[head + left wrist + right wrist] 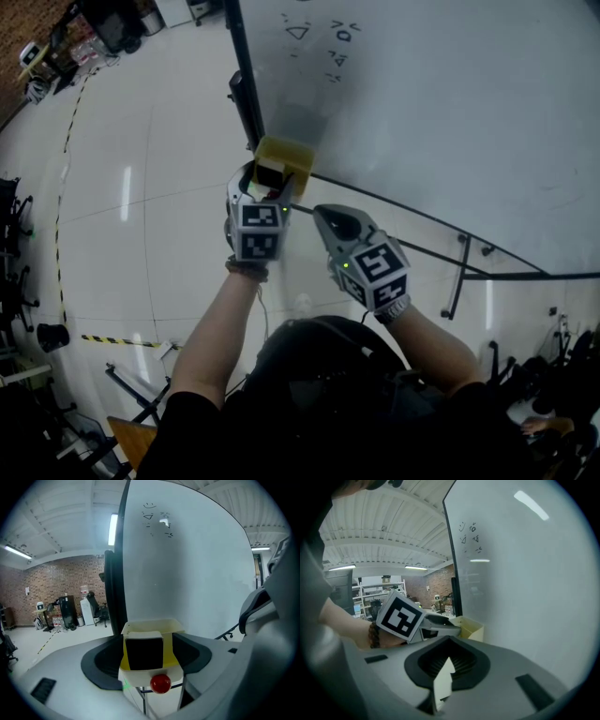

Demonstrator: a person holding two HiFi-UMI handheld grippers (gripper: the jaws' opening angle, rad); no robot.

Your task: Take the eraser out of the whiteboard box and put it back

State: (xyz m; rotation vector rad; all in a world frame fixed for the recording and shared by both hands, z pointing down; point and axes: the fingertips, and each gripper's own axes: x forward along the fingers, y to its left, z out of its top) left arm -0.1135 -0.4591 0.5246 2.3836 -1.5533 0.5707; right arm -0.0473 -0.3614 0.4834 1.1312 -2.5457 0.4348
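Note:
A yellow box (289,152) hangs at the whiteboard's (441,103) lower left corner. In the left gripper view the eraser (144,652), with a black face and a cream body, stands upright in that box (151,625). My left gripper (147,656) is open, one jaw on each side of the eraser and box, the pads not pressing. A red ball (161,683) sits on the box's front. In the head view the left gripper (267,180) points into the box. My right gripper (328,217) hangs just to the right, shut and holding nothing, short of the box (471,629).
The whiteboard's black frame post (246,84) rises beside the box, and its stand's rails (469,262) run along the floor to the right. Chairs and equipment (23,281) stand far off at the left. Yellow-black tape (117,340) marks the floor.

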